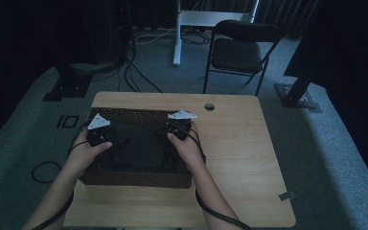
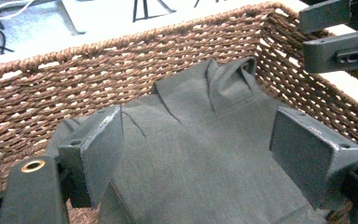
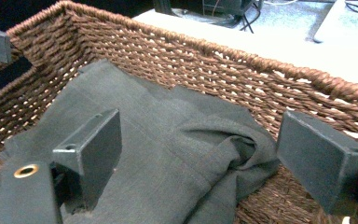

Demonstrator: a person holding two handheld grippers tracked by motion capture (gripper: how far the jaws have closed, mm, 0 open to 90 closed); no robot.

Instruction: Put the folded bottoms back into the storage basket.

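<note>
A brown woven basket point(image 1: 134, 113) stands on the left half of a wooden table point(image 1: 239, 143). A dark grey cloth point(image 1: 136, 146) lies crumpled inside it. My left gripper point(image 1: 106, 140) hovers over the basket's left part, my right gripper point(image 1: 171, 132) over its right part. In the left gripper view the left gripper point(image 2: 198, 135) is open above the cloth point(image 2: 205, 93), with nothing between its jaws; the basket wall point(image 2: 98, 70) rises behind. The right gripper point(image 3: 198, 140) is open too, just above a bunched fold of the cloth point(image 3: 168, 116) near the basket wall point(image 3: 242, 74).
The table has a round cable hole point(image 1: 209, 106) at its far edge and a bit of tape point(image 1: 287, 195) at its right edge. A folding chair point(image 1: 242, 48) stands beyond the table. Cables lie on the carpet at the left.
</note>
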